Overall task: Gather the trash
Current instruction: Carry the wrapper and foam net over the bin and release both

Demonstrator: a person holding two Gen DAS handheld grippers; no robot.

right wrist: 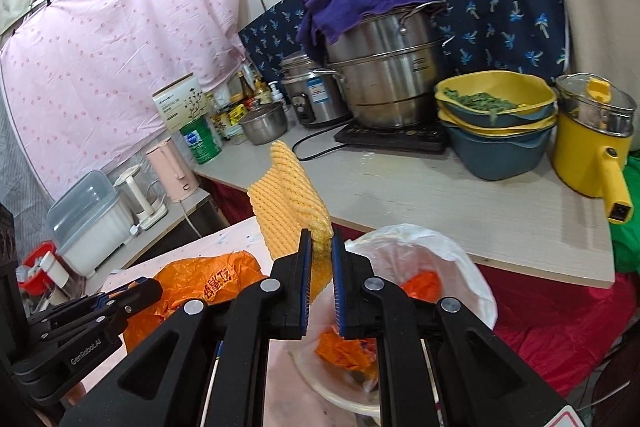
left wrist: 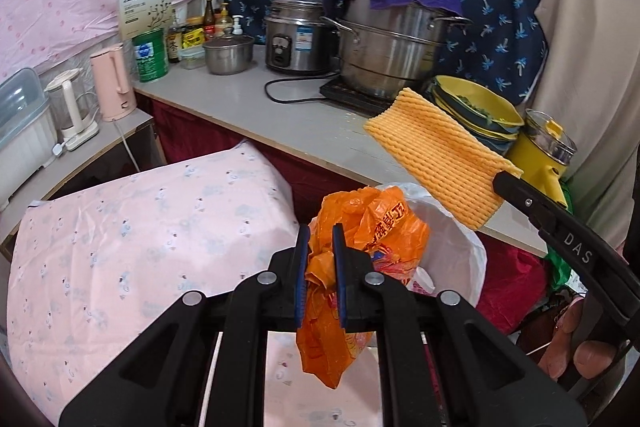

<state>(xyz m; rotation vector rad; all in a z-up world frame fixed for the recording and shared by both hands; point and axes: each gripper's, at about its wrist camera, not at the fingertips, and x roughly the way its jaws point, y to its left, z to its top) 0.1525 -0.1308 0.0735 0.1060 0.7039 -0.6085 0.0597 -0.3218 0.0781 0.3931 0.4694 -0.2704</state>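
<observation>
My left gripper [left wrist: 320, 239] is shut on a crumpled orange plastic bag [left wrist: 372, 227] and holds it above the edge of a bin lined with a white bag [left wrist: 452, 247]. My right gripper [right wrist: 318, 243] is shut on a yellow foam fruit net [right wrist: 286, 195] and holds it up over the same white-lined bin [right wrist: 452, 259]. Orange scraps [right wrist: 344, 347] lie inside the bin. The foam net [left wrist: 440, 155] and the right gripper's arm [left wrist: 560, 227] show at the right of the left wrist view. The left gripper [right wrist: 116, 297] with the orange bag [right wrist: 200, 279] shows at the lower left of the right wrist view.
A grey counter [right wrist: 440, 187] behind the bin carries a steel steamer pot [right wrist: 388, 75], rice cooker [right wrist: 316, 95], yellow bowls [right wrist: 496, 107], a yellow electric pot [right wrist: 588, 155], bottles and cans. A pink-covered surface [left wrist: 140, 227] lies left. A lower shelf holds a pink kettle [left wrist: 112, 83].
</observation>
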